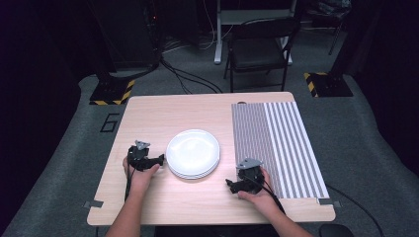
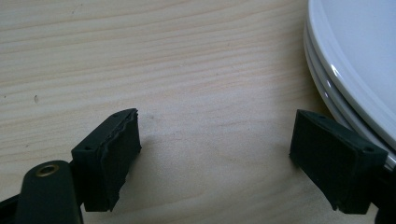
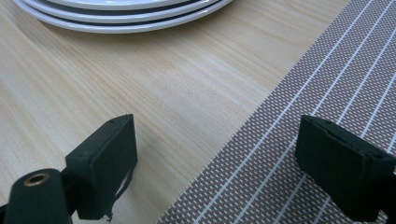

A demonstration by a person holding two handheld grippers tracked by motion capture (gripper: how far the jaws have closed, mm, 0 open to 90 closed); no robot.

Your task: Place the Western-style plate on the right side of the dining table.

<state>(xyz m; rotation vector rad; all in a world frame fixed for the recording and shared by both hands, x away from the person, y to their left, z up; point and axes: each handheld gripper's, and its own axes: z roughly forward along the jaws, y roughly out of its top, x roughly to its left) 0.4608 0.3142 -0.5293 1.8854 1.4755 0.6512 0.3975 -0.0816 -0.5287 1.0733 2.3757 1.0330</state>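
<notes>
So, high view: stack of plates sits at table centre, striped mat on the right half at about 3 o'clock of the stack. Left gripper at 9 o'clock of the plates, just beside the rim, jaws released, nothing in them. Right gripper at about 4 o'clock of the stack, near the mat's edge, jaws also apart and empty. Step looks like the approach, nothing lifted yet.

Left gripper view: left gripper over bare wood, plates at 2 o'clock, right jaw close by the rim. Three rims countable.

Right gripper view: right gripper straddles the mat edge, plates at 11 o'clock, three rims.

Next move, I'd judge: slip a jaw under the top plate's rim and pinch without dragging the stack.

Count: three plates, one mat, two grippers.
</notes>
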